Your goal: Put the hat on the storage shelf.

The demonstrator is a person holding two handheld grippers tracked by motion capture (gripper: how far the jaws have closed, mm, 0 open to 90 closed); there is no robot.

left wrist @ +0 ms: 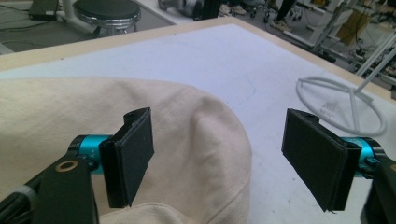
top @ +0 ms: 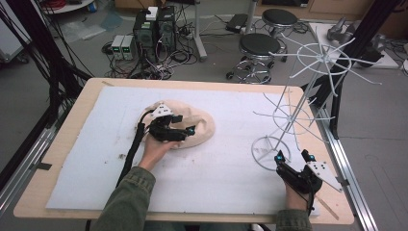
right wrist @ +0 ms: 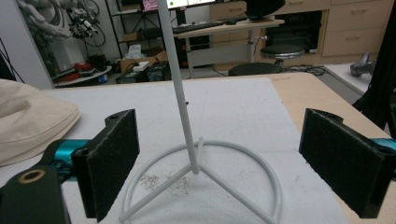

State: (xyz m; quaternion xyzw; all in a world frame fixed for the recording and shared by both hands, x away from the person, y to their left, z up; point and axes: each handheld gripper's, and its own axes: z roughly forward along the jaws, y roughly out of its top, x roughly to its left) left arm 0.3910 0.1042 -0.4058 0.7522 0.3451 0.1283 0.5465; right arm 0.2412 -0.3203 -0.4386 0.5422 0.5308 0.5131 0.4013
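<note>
Since the cream cloth hat (top: 192, 126) lies flat on the white table mat (top: 226, 187) and the white wire rack (top: 293, 118) carries nothing on its arms, the work looks to be at its start: judging by the scene, the hat is meant to go onto the rack, and neither lifting nor hanging has been done.

From the high view the hat sits a little to the 10 o'clock side of the mat's middle, while the rack stands toward 3 o'clock, well apart from it, its pole leaning up and away over the table's far right corner.

The left gripper (top: 185, 131) rests over the near edge of the hat. In the left gripper view its jaws stand wide apart, the hat's rounded edge (left wrist: 201, 154) lying between and under them; the left pad appears to be against the cloth, but nothing is clamped.

The right gripper (top: 294, 156) waits at about 5 o'clock on the mat, just beside the rack's ring base (right wrist: 205, 186). Its jaws are likewise spread wide, framing the pole (right wrist: 180, 93) in the right gripper view without touching it, and holding nothing.

What remains, by this reading, is everything: pinching the hat, carrying it across, and setting it on the rack.
</note>
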